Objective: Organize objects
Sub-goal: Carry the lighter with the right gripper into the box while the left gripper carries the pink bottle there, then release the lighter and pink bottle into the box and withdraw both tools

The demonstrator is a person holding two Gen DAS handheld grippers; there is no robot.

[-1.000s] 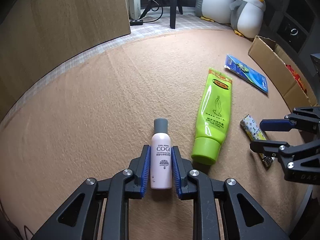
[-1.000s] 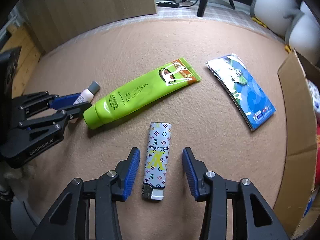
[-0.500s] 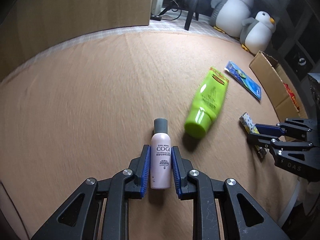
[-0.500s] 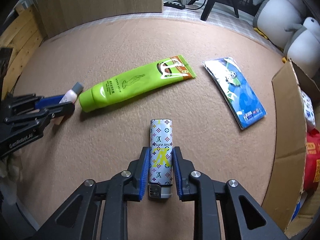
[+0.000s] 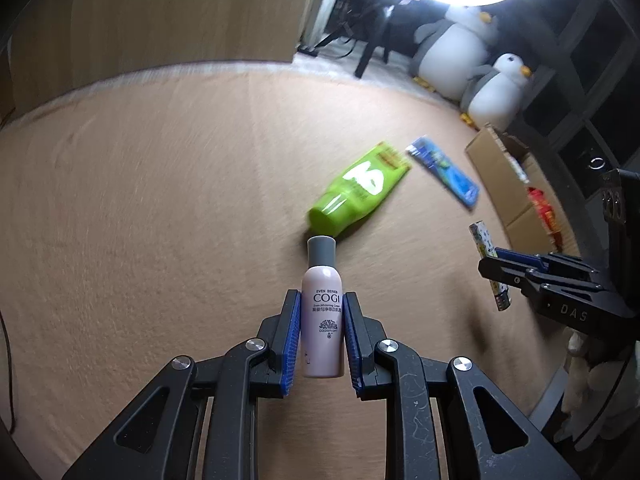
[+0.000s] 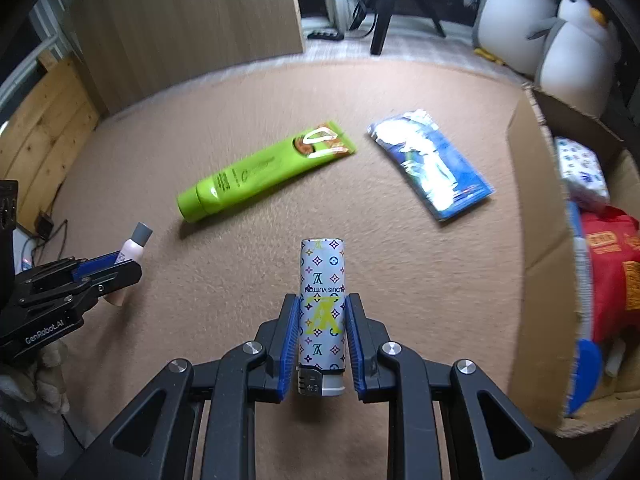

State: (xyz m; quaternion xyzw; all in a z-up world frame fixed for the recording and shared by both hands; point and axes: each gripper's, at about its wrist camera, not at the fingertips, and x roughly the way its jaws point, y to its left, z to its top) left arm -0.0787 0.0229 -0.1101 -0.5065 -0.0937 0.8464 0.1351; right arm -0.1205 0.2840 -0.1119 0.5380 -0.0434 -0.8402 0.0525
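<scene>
Left fingers point(image 5: 322, 334) pinch a pale pink bottle point(image 5: 323, 328), right fingers point(image 6: 322, 334) a monogrammed lighter point(image 6: 322, 304)

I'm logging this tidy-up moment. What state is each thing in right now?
Left tongs: shut on the pink bottle.
Pink bottle: held, grey cap on.
Right tongs: shut on the lighter.
Lighter: held, metal end toward the camera.
Green tube: lying flat on the carpet, capped.
Blue packet: lying flat.
Cardboard box: open, partly filled.

One bottle point(image 5: 322, 312), one lighter point(image 6: 322, 304), one green tube point(image 6: 264, 170), two plush penguins point(image 6: 576, 48).
</scene>
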